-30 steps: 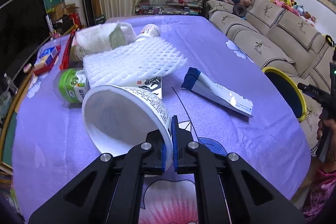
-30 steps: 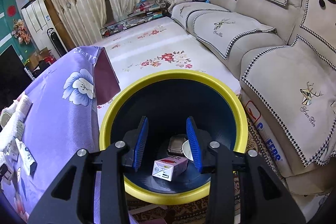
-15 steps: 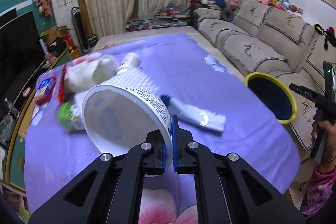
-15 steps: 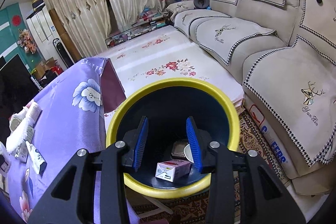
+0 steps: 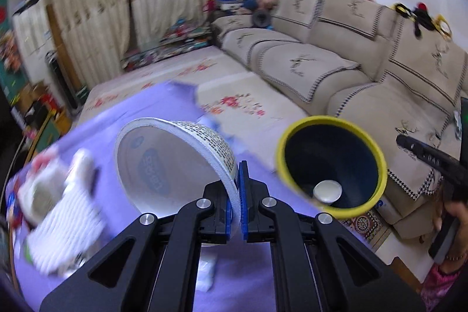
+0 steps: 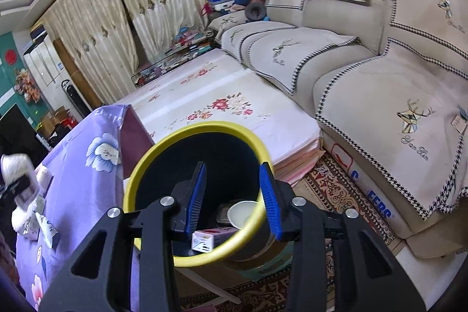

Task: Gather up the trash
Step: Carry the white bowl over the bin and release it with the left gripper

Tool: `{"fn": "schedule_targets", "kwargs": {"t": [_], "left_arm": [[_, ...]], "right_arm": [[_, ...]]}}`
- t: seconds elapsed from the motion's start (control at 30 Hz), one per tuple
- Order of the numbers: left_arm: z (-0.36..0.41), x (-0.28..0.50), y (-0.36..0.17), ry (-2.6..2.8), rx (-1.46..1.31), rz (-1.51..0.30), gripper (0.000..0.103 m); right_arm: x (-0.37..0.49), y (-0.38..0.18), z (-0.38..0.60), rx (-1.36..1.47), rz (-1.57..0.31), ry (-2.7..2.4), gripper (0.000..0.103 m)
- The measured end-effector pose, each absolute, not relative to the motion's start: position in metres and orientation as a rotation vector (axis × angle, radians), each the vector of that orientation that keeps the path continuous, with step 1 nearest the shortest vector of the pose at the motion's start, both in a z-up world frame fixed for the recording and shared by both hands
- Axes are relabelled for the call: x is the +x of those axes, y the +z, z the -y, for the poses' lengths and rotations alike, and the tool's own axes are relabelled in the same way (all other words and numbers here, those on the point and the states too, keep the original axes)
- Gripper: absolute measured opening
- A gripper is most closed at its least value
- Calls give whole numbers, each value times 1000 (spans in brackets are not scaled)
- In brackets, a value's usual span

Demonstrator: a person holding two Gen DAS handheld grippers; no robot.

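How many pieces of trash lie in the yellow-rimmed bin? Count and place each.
3: a white cup at the bottom, a grey container left of it, a pink carton nearest. The right gripper may hide more.

1 bowl point(image 5: 175, 163), 1 bin point(image 5: 330, 163), 2 grippers point(image 5: 237, 209) point(image 6: 234, 201)

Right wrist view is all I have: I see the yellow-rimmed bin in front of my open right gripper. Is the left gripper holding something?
Observer: Yes. The left gripper is shut on the rim of a white paper bowl.
Operator: Is the bowl already over the bin?
Observer: Not yet. In the left wrist view it hangs above the purple tablecloth, and the bin stands to its right.
Operator: Is anything inside the bowl?
Observer: It looks empty; only a blue printed mark shows on its bottom.
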State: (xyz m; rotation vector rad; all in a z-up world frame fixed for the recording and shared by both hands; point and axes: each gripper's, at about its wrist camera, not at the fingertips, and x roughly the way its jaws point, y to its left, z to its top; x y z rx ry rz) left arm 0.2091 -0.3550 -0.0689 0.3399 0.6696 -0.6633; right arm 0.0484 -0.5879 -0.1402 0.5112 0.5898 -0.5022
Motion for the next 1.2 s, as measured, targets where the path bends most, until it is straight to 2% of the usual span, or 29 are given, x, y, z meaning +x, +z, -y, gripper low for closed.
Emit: {"fn": "schedule_targets", "kwargs": {"t": [0.27,0.47,0.73,0.9,1.2], "left_arm": [[466,208,-84,-805,442,-678,5],[520,211,-110,-841,497,-724,5],[546,214,-138,-846,543,-768,5],[555,227,-156,-885,506,-876,5],[558,233,-172,-912,508,-944,5]], "right_arm": [[29,-150,615,543,-595,-551,36],[23,-159,629,566,-604,-570,36],[23,-173,639,591,-624,-571,36],[25,-175,640,598,-630,-572,36],[22,-177,641,609,-628,-571,36]]}}
